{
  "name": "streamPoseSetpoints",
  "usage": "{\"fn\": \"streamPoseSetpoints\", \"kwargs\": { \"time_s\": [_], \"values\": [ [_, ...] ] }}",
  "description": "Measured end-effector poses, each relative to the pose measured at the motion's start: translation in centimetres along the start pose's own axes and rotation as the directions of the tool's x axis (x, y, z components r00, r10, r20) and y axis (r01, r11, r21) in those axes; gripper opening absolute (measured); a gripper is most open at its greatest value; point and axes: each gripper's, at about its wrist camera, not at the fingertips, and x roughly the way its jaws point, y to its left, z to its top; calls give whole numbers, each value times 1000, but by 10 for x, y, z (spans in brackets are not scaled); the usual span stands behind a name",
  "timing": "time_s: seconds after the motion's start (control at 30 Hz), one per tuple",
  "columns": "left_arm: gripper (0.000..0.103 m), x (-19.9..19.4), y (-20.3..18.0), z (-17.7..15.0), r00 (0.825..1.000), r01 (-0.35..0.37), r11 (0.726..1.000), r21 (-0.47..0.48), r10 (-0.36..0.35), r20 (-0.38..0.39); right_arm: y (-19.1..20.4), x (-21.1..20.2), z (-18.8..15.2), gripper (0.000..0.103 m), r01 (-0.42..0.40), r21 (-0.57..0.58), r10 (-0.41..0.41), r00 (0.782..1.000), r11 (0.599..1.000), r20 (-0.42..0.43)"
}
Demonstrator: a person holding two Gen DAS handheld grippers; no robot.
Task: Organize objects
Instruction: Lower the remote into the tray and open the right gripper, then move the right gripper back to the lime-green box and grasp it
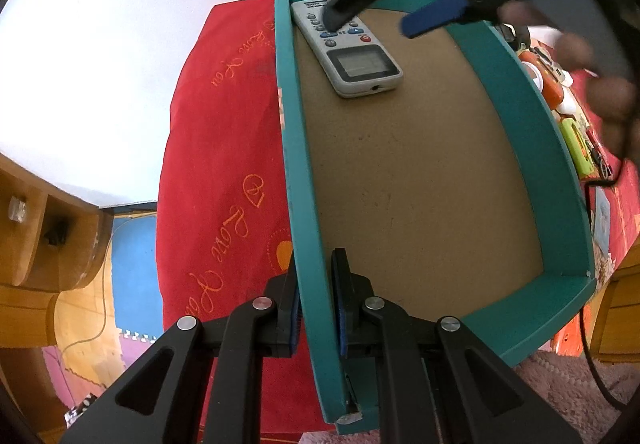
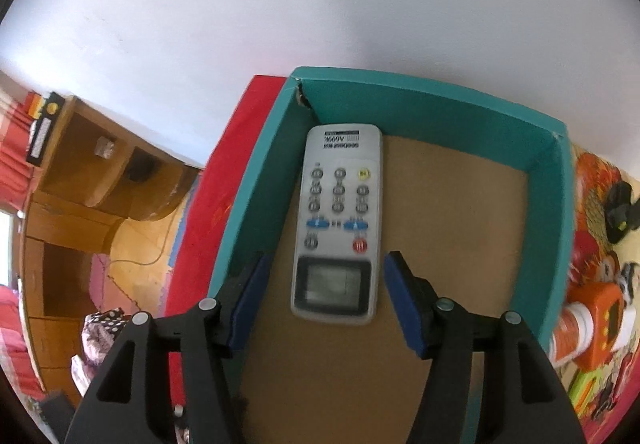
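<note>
At nine o'clock of the scene a red cloth covers the surface under a teal box. The left gripper is clamped tight on the box's left wall, one pad inside and one outside. The remote lies flat on the box's brown floor at eleven o'clock, along that wall. The right gripper hangs above it, jaws half spread, pads clear of the remote's sides. At three o'clock, outside the box, sit orange toys.

Teal box with brown floor; grey remote, blue, red, yellow buttons; red cloth, orange script, nine o'clock.
</note>
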Motion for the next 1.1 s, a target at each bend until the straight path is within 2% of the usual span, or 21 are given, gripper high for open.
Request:
{"fn": "streamPoseSetpoints", "kwargs": {
  "time_s": [0.1,0.17,0.37,0.63,0.9,1.1],
  "values": [
    [14,1,0,0,1000,2,1000,5,-2,0,-5,-20,-17,60,-21,-1,21,1000,1000,20],
    [14,0,0,-1,1000,2,1000,10,-2,0,-11,-37,-31,60,-8,-2,8,998,1000,69],
    [14,1,-3,-2,1000,-4,1000,22,4,0,-42,-81,-73,60,5,18,-7,992,1000,124],
    [14,1,-7,0,1000,-14,1000,24,14,1,-94,-122,-119,60,105,103,-121,980,989,161],
    [14,-1,-8,0,1000,-24,1000,15,24,2,-164,-117,-149,60,222,251,-256,960,942,112],
    [14,-1,-8,0,1000,-28,1000,12,28,1,-186,-92,-154,60,242,280,-267,962,929,55]
  ]
}}
